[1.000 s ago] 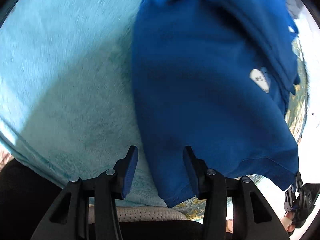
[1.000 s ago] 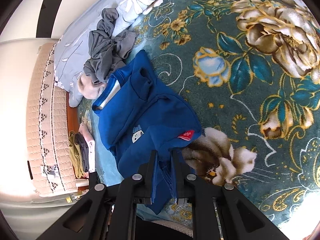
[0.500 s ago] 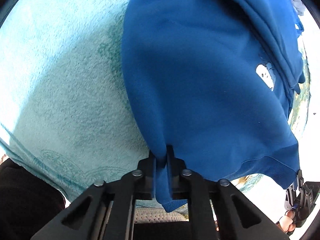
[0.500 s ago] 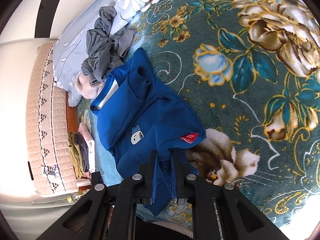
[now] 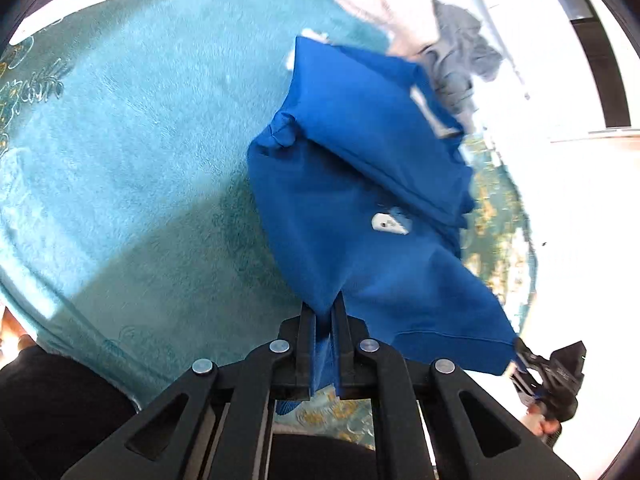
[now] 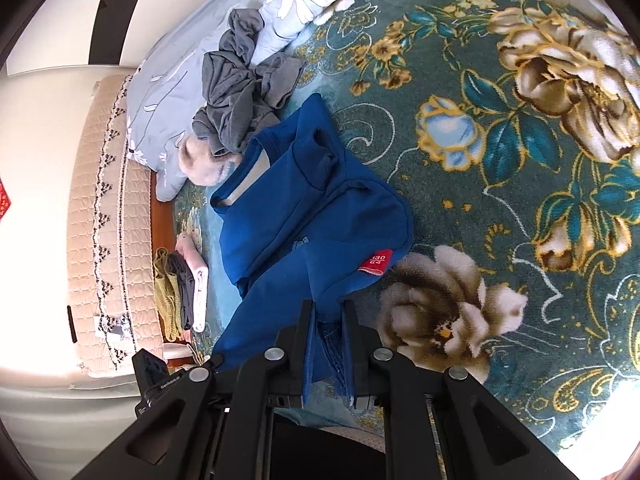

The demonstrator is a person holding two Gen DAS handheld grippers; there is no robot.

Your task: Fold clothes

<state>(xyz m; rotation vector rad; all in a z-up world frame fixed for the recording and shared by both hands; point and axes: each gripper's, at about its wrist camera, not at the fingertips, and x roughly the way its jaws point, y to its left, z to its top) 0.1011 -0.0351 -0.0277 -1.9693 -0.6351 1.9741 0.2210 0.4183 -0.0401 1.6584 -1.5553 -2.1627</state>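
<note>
Over the floral blanket (image 6: 500, 80), our left claw (image 5: 323, 320), wide a second ago, now pinches the blue sweatshirt (image 5: 360, 200) hem, right claw (image 6: 326, 320) still gripping its other corner, garment lifted.

both views are bright daylight pictures with strong fisheye bending: straight lines curve near the rim and a black circular border cuts the corners. in the left wrist view the area right of the blue sweatshirt (image 5: 360, 200) is blown out to white glare, and a soft dark shadow lies on the teal blanket (image 5: 120, 140) just left of and below the sweatshirt. the sweatshirt's far edge and the grey clothing (image 5: 460, 52) beyond it are smeared by motion blur. the right wrist view is sharp; the floral blanket (image 6: 500, 140) right of the sweatshirt (image 6: 300, 208) is evenly lit, while the wall (image 6: 36, 160) to its left is overexposed.
</note>
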